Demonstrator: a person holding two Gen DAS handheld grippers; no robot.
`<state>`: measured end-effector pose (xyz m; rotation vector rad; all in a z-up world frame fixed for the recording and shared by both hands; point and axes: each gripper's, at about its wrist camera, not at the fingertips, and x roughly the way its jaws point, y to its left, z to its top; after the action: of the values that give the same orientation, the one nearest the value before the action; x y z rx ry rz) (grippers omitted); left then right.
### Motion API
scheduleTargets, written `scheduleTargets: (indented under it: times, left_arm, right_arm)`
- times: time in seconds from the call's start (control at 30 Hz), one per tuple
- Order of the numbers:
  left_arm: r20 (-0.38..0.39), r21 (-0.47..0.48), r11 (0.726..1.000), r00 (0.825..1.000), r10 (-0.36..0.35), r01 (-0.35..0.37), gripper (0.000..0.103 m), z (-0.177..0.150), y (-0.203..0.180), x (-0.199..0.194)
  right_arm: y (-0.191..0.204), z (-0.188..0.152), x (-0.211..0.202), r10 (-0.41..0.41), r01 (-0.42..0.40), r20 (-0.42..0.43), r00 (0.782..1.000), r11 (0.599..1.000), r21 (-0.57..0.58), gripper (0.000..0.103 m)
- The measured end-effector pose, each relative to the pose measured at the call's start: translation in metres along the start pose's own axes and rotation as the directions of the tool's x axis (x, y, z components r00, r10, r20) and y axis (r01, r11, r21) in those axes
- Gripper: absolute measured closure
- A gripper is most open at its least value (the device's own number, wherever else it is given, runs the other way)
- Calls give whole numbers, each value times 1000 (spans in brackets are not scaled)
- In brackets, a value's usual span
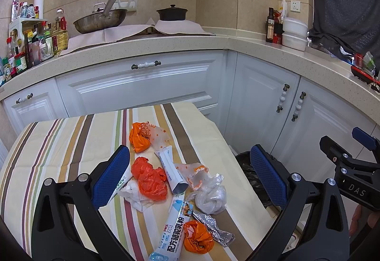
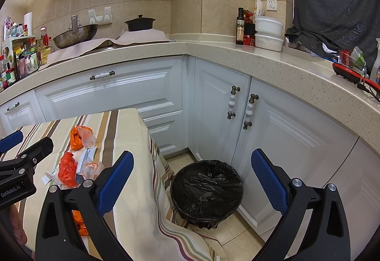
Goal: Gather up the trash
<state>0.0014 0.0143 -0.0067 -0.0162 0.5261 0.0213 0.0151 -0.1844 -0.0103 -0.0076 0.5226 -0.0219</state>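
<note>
Trash lies on the striped table (image 1: 59, 142): orange plastic bags (image 1: 149, 177), a clear crumpled bag (image 1: 211, 196), a white and blue sachet (image 1: 173, 230), a grey tube (image 1: 172, 170) and foil (image 1: 213, 225). My left gripper (image 1: 190, 173) is open and empty above the pile. My right gripper (image 2: 192, 180) is open and empty, above the table's right edge and the black-lined bin (image 2: 206, 189) on the floor. The right gripper shows at the right of the left wrist view (image 1: 351, 166). The trash pile (image 2: 68, 166) shows in the right wrist view.
White cabinets (image 2: 213, 106) and a beige L-shaped counter (image 2: 213, 51) stand behind the table. On the counter are a wok (image 1: 99, 21), a black pot (image 1: 172, 12), bottles (image 1: 30, 47) and white containers (image 2: 268, 32). The bin stands between table and corner cabinet.
</note>
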Motion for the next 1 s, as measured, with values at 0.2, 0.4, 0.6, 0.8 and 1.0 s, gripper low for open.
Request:
scheduleTargets:
  times: [0.2, 0.4, 0.6, 0.8, 1.0]
  left_arm:
    - [0, -1, 1000, 1000, -2, 2, 4, 1, 0, 0]
    - [-17, -8, 1000, 1000, 6, -6, 4, -5, 15, 3]
    - [-72, -33, 998, 996, 60, -62, 4, -22, 48, 5]
    - [-132, -49, 991, 984, 120, -127, 18, -45, 78, 2]
    - [-191, -53, 989, 973, 126, -138, 27, -70, 89, -1]
  right_arm:
    - [0, 0, 0, 0, 0, -1, 1000, 1000, -1, 7]
    - [3, -7, 4, 19, -19, -11, 1000, 1000, 2, 7]
    - [18, -31, 19, 102, -103, -59, 993, 994, -27, 7]
    - [43, -59, 27, 182, -190, -105, 978, 979, -78, 7]
    - [64, -87, 27, 265, -281, -158, 951, 955, -96, 8]
